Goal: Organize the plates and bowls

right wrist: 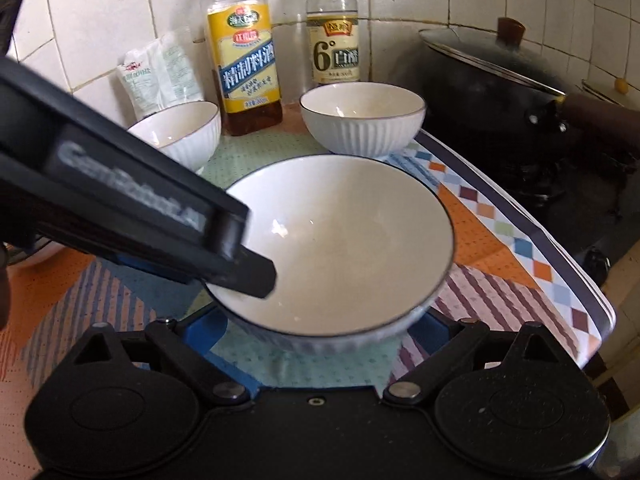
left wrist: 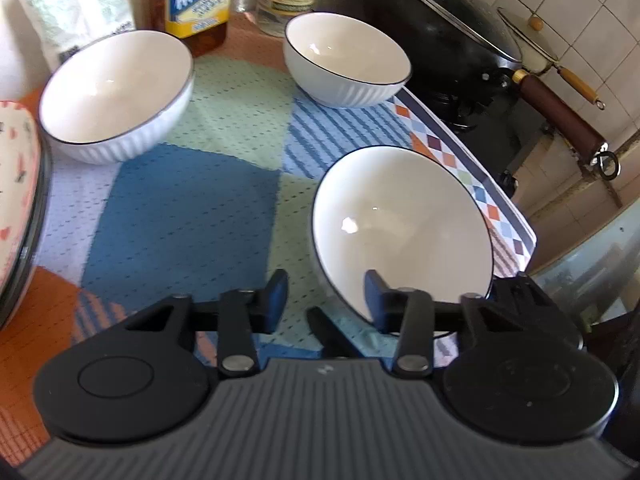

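1. The nearest bowl [left wrist: 400,232], white with a thin dark rim and a ribbed outer wall, stands on the patchwork mat [left wrist: 180,208] covering the desk. It is at lower right in the left wrist view and at centre in the right wrist view.
2. The left gripper [left wrist: 326,298] straddles this bowl's near rim, one of its fingers [right wrist: 256,276] inside the bowl and the other outside. A strip of mat shows between the outer finger and the wall, so the pair reads as not yet pinched on it.
3. The right gripper [right wrist: 316,332] has its fingers spread wide, flanking the bowl's base at the bottom of its own view. The tips are hidden by the bowl, so contact cannot be judged.
4. Handling: it looks like glazed ceramic, which would make it stiff, fairly heavy, smooth and liable to chip if knocked.
5. A rim pinch is the sensible hold. It should sit deep enough for the pads to bear on wall rather than lip, since glaze is slippery and the bowl would swing from one side.
6. Two matching bowls, one at upper left [left wrist: 116,92] and one at upper centre [left wrist: 346,60], stand well apart. They are likely stacking targets, and rim-to-rim clashes are the main risk.
7. A patterned plate [left wrist: 16,200] sits at the left edge.
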`<state>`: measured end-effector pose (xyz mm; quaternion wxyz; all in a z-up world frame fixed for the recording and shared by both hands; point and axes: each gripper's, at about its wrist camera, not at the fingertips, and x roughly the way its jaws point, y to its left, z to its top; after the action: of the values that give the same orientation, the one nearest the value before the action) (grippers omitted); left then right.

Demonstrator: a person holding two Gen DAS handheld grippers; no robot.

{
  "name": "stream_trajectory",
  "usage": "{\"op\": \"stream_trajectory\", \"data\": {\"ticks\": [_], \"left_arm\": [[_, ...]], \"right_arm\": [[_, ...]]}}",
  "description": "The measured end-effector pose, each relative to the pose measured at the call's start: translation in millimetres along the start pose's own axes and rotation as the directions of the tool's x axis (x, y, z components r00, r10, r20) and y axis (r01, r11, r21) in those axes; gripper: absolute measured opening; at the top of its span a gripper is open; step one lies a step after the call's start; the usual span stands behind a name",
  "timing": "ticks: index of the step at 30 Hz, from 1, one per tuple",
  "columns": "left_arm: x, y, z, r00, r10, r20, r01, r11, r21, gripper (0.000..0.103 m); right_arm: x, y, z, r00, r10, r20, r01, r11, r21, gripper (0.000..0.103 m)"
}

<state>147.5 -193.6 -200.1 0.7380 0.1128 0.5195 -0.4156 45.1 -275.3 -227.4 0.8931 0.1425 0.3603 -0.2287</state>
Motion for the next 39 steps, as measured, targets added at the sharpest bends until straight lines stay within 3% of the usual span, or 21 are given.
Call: {"op": "stream_trajectory", "data": {"ticks": [4, 8, 16, 19, 23, 39], "left_arm": [[6.2, -4.2, 3.4, 1.0, 0.007, 0.009, -0.008, 1.0, 0.027, 0.021], [12.1, -0.3, 6.4, 1.0, 0.003, 0.002, -0.003, 1.0, 0.008, 0.017], [11.7, 0.3, 7.6, 1.0, 0.004, -0.015, -0.004, 1.0, 0.013, 0.015], [9.2, -5.7, 8.9, 0.998, 0.049, -0.043, -0.046, 0.997, 0.059, 0.015], [2.3, -3.5, 7.1, 0.997, 0.053, -0.059, -0.049, 0.997, 0.067, 0.015], [-60.3, 24.8, -28.0, 0.991, 0.132, -0.025, -0.131, 0.991, 0.025, 0.015]], "right_arm": [[6.1, -1.7, 1.2, 1.0, -0.003, 0.027, 0.003, 1.0, -0.001, 0.1], [13.5, -1.8, 3.8, 0.999, -0.017, 0.036, 0.018, 0.999, -0.034, 0.102], [13.3, -3.2, 5.2, 0.999, 0.006, 0.037, -0.004, 0.999, -0.04, 0.103], [10.3, -0.3, 6.1, 1.0, 0.006, 0.022, -0.005, 1.0, -0.03, 0.102], [4.1, 4.4, 1.4, 0.999, 0.018, 0.036, -0.017, 1.0, -0.021, 0.101], [-31.5, 55.4, 1.5, 0.996, 0.09, 0.03, -0.086, 0.99, -0.116, 0.101]]}}
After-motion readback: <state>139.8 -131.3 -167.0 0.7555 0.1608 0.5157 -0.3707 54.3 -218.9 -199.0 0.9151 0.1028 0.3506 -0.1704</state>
